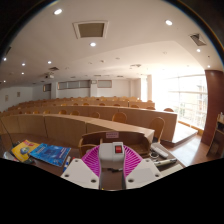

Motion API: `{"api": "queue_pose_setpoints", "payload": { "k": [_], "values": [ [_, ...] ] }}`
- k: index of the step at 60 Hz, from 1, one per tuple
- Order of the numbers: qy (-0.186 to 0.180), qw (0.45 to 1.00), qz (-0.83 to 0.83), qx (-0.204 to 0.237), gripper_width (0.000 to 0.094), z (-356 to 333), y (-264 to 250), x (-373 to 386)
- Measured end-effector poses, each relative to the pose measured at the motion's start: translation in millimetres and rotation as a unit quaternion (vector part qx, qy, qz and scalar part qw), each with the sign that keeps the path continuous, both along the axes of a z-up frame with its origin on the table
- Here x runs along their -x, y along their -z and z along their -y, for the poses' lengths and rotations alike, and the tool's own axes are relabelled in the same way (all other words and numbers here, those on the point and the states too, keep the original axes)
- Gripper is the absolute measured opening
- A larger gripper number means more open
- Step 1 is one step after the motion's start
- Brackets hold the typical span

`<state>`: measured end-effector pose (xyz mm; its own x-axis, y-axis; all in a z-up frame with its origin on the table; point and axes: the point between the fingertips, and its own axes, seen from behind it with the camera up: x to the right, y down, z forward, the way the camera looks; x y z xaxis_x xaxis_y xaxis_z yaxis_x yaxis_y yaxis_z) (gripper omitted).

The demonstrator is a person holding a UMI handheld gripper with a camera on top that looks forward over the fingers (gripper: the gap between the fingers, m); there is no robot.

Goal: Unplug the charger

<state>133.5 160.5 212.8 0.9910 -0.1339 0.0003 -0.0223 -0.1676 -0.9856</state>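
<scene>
Gripper (112,172) fingers were apart w/ the white charger (118,160) standing between the pink pads (92,162); couldn't tell if both pads pressed it. Charger had a red mark on top. Blue books (42,153) lay on the desk (60,165) just left of the fingers. Rows of wooden desks (90,118) beyond, ceiling lights (92,43) on.

No text, label or number can be read — all too small.
</scene>
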Motion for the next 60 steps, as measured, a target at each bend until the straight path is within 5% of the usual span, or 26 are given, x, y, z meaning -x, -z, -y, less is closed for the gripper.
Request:
{"api": "queue_pose_setpoints", "payload": {
  "k": [11,20,24,30,60],
  "values": [
    [0.009,0.991,0.001,0.132,0.0281,12.3,137.2,-49.6],
    [-0.007,0.984,-0.022,0.177,0.0377,25.2,183.1,-51.7],
    [0.002,0.984,-0.015,0.179,0.0494,30.0,180.8,-56.5],
    [0.002,0.985,-0.004,0.171,0.0851,41.3,162.2,-54.0],
    [-0.001,0.988,-0.005,0.156,0.0851,265.0,51.6,38.9]
  ]
}}
